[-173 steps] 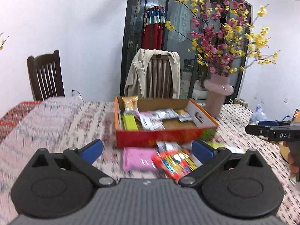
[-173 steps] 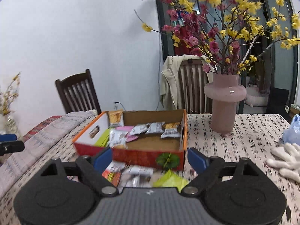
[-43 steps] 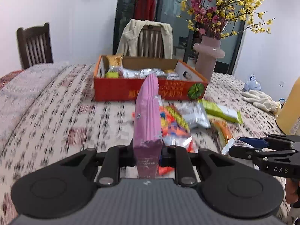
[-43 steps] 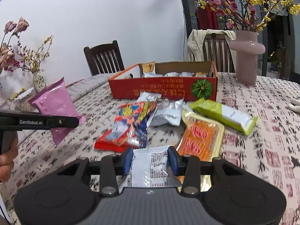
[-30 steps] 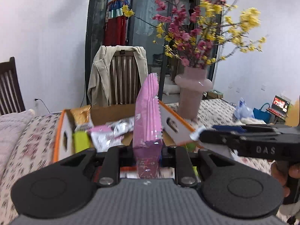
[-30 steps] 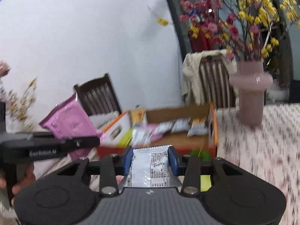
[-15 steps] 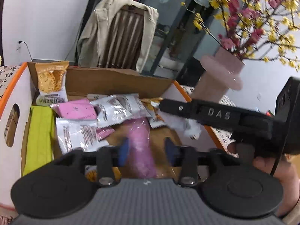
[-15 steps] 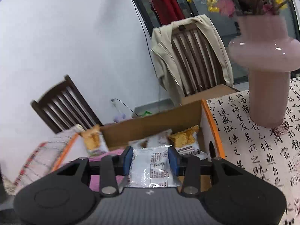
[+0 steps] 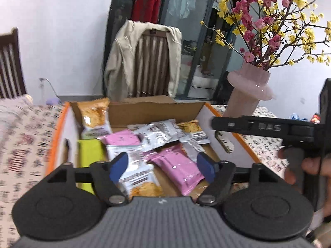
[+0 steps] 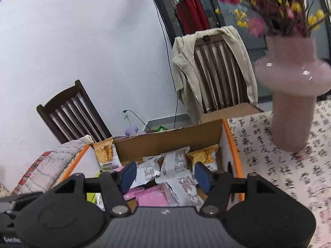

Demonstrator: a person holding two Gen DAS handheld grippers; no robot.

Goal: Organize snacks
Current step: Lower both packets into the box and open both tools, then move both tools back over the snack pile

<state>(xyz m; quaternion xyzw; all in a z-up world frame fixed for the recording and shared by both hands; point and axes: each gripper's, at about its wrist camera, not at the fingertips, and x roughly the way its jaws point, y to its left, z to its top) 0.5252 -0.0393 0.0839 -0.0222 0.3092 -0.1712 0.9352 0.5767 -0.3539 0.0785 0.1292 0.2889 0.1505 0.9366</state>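
The left tool point(image 9: 162, 166) stands with its blue pads apart, having just been opening, and nothing is pressed between them. Below the gap, at about 5 o'clock of the box floor, lies a glossy pink packet point(image 9: 178, 168), flat and slightly crumpled. The right tool point(image 10: 165, 175) also has its blue-tipped fingers parted, likewise just opened; a silver foil packet point(image 10: 182, 188) with printed text lies loose beneath them, free of both pads as far as the blurred view allows.

Both hover over an open cardboard box point(image 9: 153, 108) with plain brown corrugated inner walls and orange-edged white ends (a cut-out hand hole shows in each end). Contents, from the left wrist view:
- a matte lime-green bar point(image 9: 90, 153) along the 9 o'clock wall;
- an orange-and-white cracker pouch point(image 9: 94, 117) propped upright in the 10 o'clock corner;
- a second pink packet point(image 9: 121, 137) near centre;
- several crinkled silver sachets point(image 9: 157, 133) toward 12 o'clock;
- another cracker pouch point(image 9: 195, 131) at 2 o'clock.

The box sits on a surface point(image 10: 289, 165) under a cloth printed with calligraphy. A smooth pink vase point(image 10: 291, 103), bulbous at the shoulder, stands just beside the box at 3 o'clock. A hand point(image 9: 298, 165) grips the right tool's handle.
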